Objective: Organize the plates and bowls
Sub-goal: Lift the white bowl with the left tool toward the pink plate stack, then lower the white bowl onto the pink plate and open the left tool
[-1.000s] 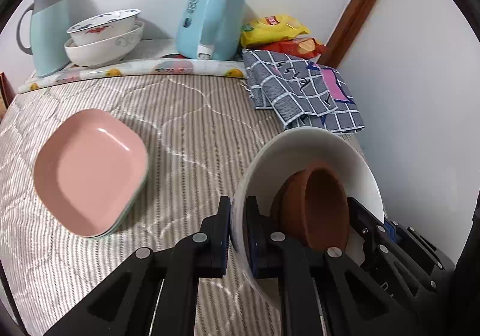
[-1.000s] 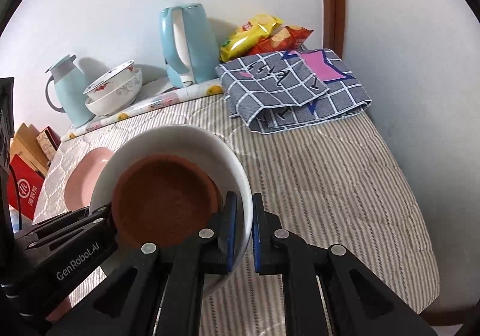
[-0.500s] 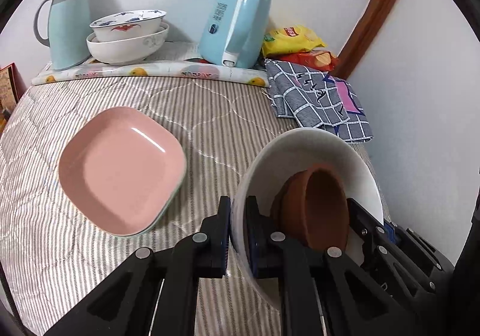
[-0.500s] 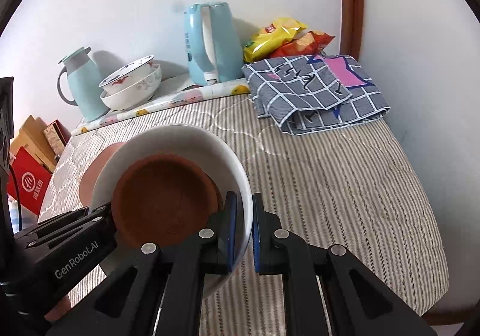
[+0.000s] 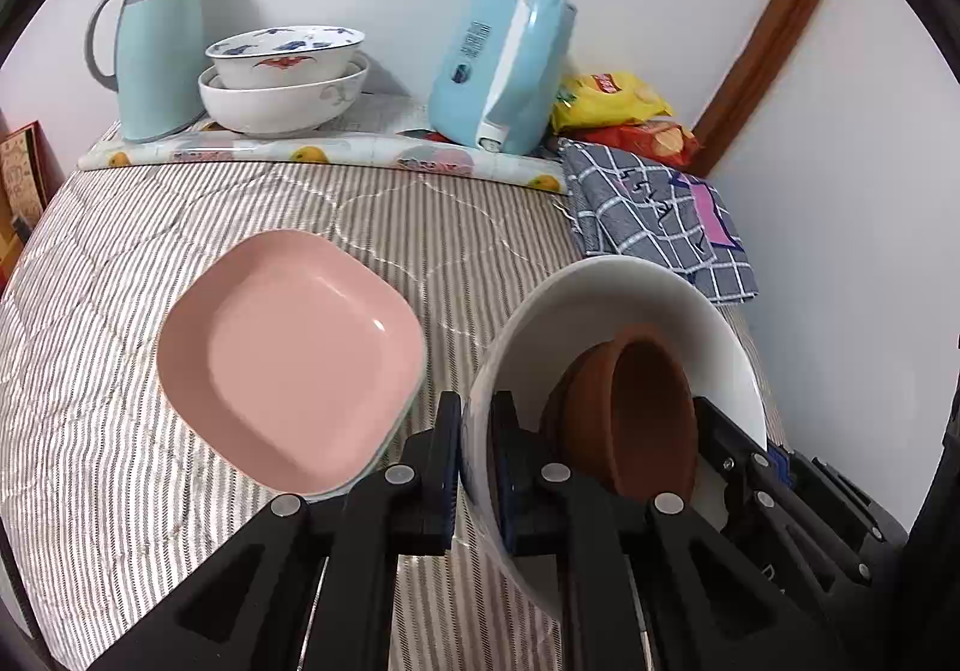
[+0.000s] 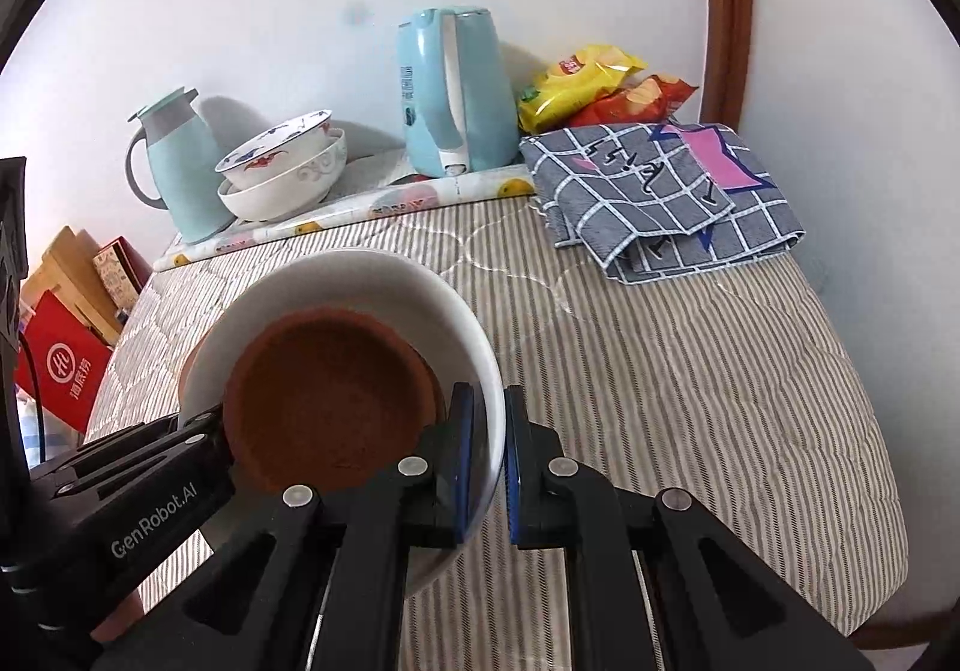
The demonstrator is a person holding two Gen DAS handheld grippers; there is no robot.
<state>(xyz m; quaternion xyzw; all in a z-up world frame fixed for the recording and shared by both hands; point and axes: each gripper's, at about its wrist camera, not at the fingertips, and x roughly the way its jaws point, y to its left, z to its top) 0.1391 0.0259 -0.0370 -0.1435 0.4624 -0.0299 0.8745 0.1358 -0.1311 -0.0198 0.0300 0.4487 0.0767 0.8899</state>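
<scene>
Both grippers hold one large white bowl (image 5: 606, 305) (image 6: 360, 275) above the striped bed cover, with a brown bowl (image 5: 636, 419) (image 6: 330, 395) lying inside it. My left gripper (image 5: 477, 467) is shut on the white bowl's left rim. My right gripper (image 6: 486, 461) is shut on its right rim. A stack of pink square plates (image 5: 288, 359) lies on the cover just left of the held bowl; in the right wrist view only a sliver shows behind the bowl. Two patterned white bowls (image 5: 282, 77) (image 6: 282, 167) sit nested at the back.
At the back stand a pale green jug (image 5: 156, 47) (image 6: 174, 167) and a blue kettle (image 5: 504, 65) (image 6: 450, 89) on a fruit-print mat (image 5: 324, 155). Snack bags (image 5: 612, 101) and a folded checked cloth (image 5: 654, 215) (image 6: 660, 191) lie at the back right by the wall. Boxes (image 6: 66, 323) stand off the left edge.
Both grippers have carried the white bowl with the brown bowl toward the left. The pink plates now sit closer to the held bowl; the jug and nested bowls have shifted rightward in view.
</scene>
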